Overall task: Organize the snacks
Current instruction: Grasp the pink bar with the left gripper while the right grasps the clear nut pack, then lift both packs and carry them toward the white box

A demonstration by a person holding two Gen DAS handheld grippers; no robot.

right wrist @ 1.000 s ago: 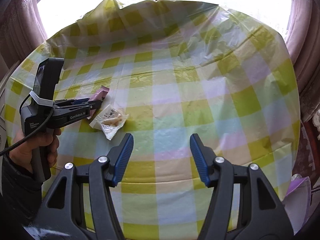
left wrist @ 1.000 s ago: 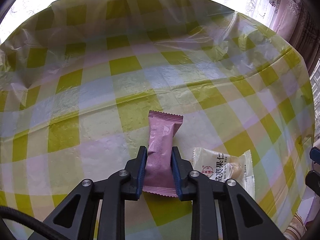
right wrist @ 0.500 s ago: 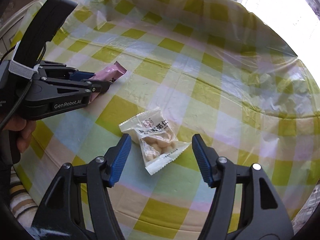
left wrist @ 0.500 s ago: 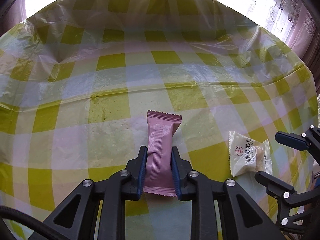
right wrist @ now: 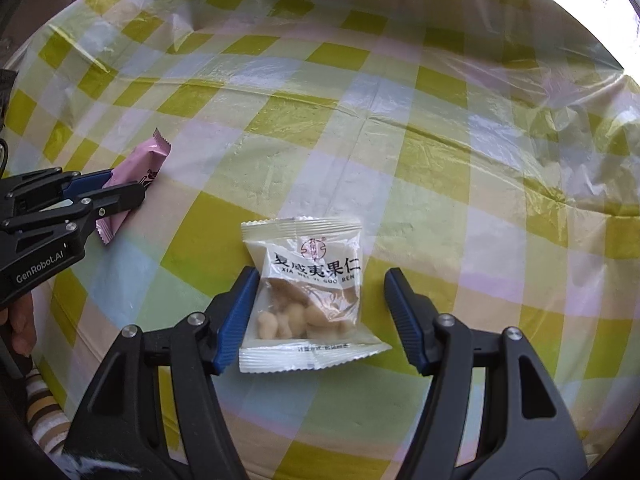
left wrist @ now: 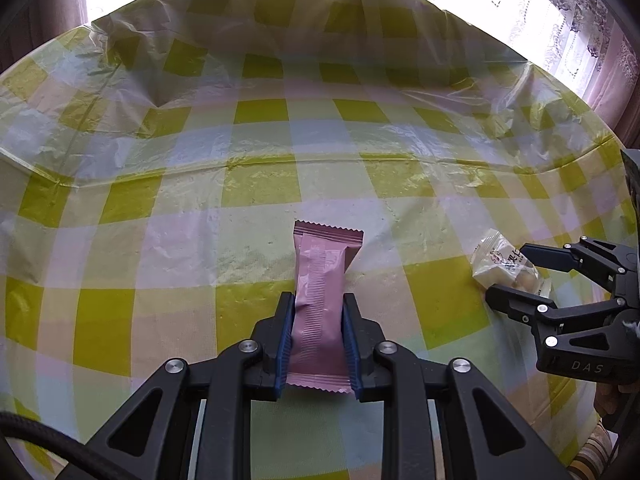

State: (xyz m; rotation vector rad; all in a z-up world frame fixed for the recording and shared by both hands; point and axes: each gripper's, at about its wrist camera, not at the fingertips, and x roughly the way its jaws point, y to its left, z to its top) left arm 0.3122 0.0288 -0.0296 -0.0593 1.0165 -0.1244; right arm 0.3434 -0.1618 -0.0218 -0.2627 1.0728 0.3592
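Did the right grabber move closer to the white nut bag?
Yes. The right gripper came down over the white nut packet on the checked tablecloth; the packet now lies between its open jaws.

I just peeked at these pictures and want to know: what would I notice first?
First, the bright yellow-checked tablecloth that fills both views. Next, the pink snack bar squeezed in the left gripper, right in the middle of the left wrist view. Then the white packet of nuts lying flat on the cloth between the open fingers of the right gripper, which is not squeezing it.
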